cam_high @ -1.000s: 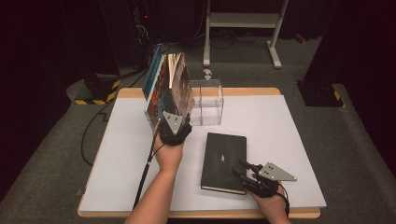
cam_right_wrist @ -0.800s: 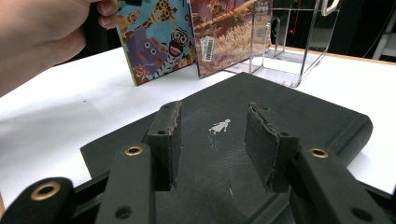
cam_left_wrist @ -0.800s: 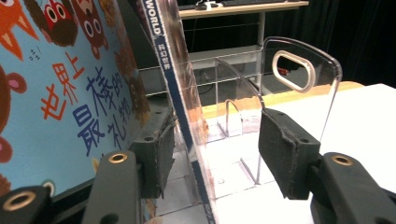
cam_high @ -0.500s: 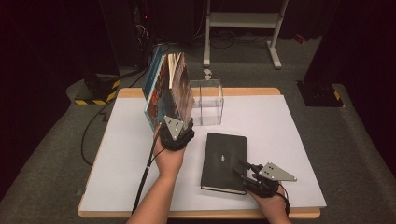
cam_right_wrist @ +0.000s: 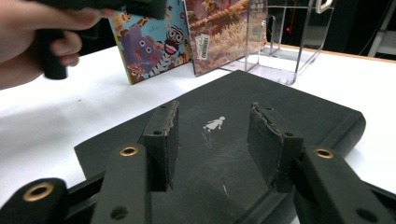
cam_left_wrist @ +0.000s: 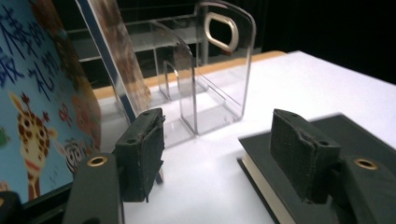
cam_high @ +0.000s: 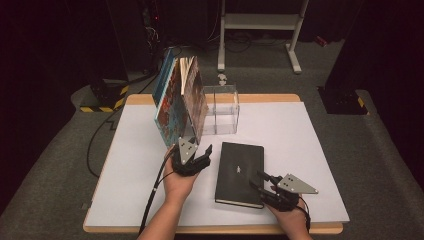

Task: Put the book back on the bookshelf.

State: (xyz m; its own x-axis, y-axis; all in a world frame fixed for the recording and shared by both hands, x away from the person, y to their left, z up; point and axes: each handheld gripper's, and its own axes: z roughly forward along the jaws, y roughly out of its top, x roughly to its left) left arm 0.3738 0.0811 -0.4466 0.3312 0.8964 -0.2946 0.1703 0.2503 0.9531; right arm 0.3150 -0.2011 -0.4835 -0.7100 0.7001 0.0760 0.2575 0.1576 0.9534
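Black notebook (cam_high: 240, 171) lying flat just right of the leaning picture books (cam_high: 180, 102), not shelved yet. Right gripper (cam_high: 264, 186) hovering spread over its near corner, left gripper (cam_high: 196, 152) just been opening, nothing pinched.

A white table (cam_high: 310, 145) stands on grey carpet (cam_high: 60, 165); a metal stand (cam_high: 260, 22) and black-and-yellow hazard tape (cam_high: 102, 106) lie beyond it.
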